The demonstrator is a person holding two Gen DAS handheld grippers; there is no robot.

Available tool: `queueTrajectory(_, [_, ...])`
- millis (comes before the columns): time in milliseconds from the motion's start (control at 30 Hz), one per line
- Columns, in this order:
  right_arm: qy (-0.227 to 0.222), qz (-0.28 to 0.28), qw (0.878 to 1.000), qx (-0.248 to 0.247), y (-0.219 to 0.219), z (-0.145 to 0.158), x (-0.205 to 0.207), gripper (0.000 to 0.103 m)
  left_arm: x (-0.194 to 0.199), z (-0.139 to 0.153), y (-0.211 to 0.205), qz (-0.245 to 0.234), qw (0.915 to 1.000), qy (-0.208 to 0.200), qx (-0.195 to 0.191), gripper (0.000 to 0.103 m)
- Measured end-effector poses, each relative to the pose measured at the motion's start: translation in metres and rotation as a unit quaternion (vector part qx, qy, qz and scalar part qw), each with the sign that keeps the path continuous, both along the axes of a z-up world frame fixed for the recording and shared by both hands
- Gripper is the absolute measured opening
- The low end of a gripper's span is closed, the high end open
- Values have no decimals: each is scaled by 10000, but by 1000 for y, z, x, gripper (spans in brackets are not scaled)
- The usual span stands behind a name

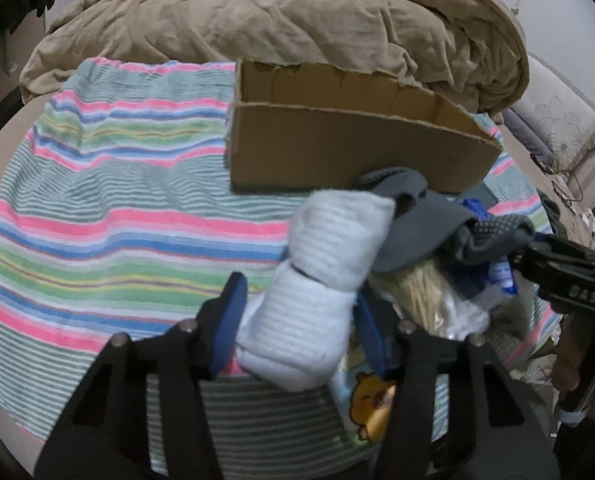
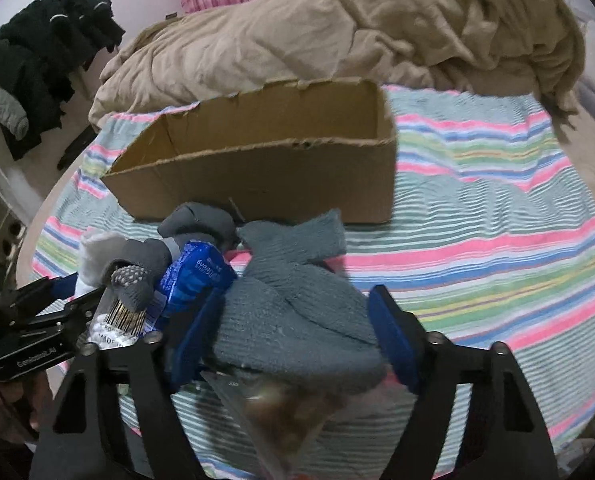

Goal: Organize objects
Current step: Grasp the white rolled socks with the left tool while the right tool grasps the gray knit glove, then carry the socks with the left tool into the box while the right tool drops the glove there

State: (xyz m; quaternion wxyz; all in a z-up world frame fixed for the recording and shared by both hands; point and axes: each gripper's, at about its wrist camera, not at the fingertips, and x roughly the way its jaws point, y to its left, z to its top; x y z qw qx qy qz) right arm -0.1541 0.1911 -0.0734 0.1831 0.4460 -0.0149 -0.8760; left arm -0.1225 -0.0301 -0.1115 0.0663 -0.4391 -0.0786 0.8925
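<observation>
An open cardboard box (image 1: 337, 152) stands on the striped bedspread (image 1: 117, 208); it also shows in the right wrist view (image 2: 257, 168). My left gripper (image 1: 297, 312) is shut on a rolled white sock bundle (image 1: 321, 280), raised in front of the box. My right gripper (image 2: 297, 328) is shut on a blue-grey knitted sock bundle (image 2: 293, 300). A pile lies between them: grey socks (image 1: 425, 232), a blue packet (image 2: 195, 280), a cotton swab bag (image 1: 425, 300) and a bear-print pack (image 1: 371, 404).
A crumpled tan duvet (image 1: 297, 28) lies behind the box. Dark clothes (image 2: 49, 52) hang at the left in the right wrist view. A pillow (image 1: 557, 124) sits at the far right. Striped bedspread (image 2: 497, 240) stretches to the right of the box.
</observation>
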Motion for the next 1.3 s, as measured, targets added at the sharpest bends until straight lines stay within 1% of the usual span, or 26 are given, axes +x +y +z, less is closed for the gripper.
queueTrajectory(33, [-20, 51, 10000, -9, -2, -2, -1, 67, 0, 0, 0, -21, 10000, 2, 0, 47])
queueTrajectory(67, [-55, 117, 9999, -2, -4, -4, -2, 65, 1, 0, 0, -50, 10000, 18, 16, 44])
queueTrajectory(133, [-75, 233, 9997, -44, -6, -6, -2, 53, 3, 1, 0, -77, 10000, 55, 12, 40])
queueTrajectory(167, [-59, 270, 9996, -39, -7, -5, -1, 51, 4, 2, 0, -91, 9999, 67, 7, 38])
queueTrajectory(233, [14, 334, 9994, 8, -9, -2, 4, 43, 7, 5, 0, -91, 9999, 99, 23, 36])
queueTrajectory(300, [95, 335, 9994, -16, -7, 2, 6, 39, 10, 9, 0, -91, 9999, 132, 27, 35])
queueTrajectory(600, [553, 130, 9981, -238, 8, 38, 15, 37, 25, 38, -1, -101, 9991, 401, 105, 33])
queueTrajectory(833, [865, 59, 9953, -427, 21, 71, 24, 37, 28, 69, 7, -181, 9978, 627, 79, 33])
queueTrajectory(933, [967, 38, 9943, -444, 25, 83, 19, 37, 19, 77, 9, -159, 9979, 621, 91, 33])
queueTrajectory(1100, [1123, 12, 9926, -456, 30, 100, 5, 37, -5, 94, 17, -288, 9966, 766, 105, 33])
queueTrajectory(1167, [1224, 26, 9915, -448, 29, 106, -6, 37, -19, 96, 21, -351, 9962, 783, 125, 33])
queueTrajectory(1300, [1289, 77, 9908, -406, 26, 106, -26, 37, -51, 94, 32, -507, 9956, 762, 189, 33])
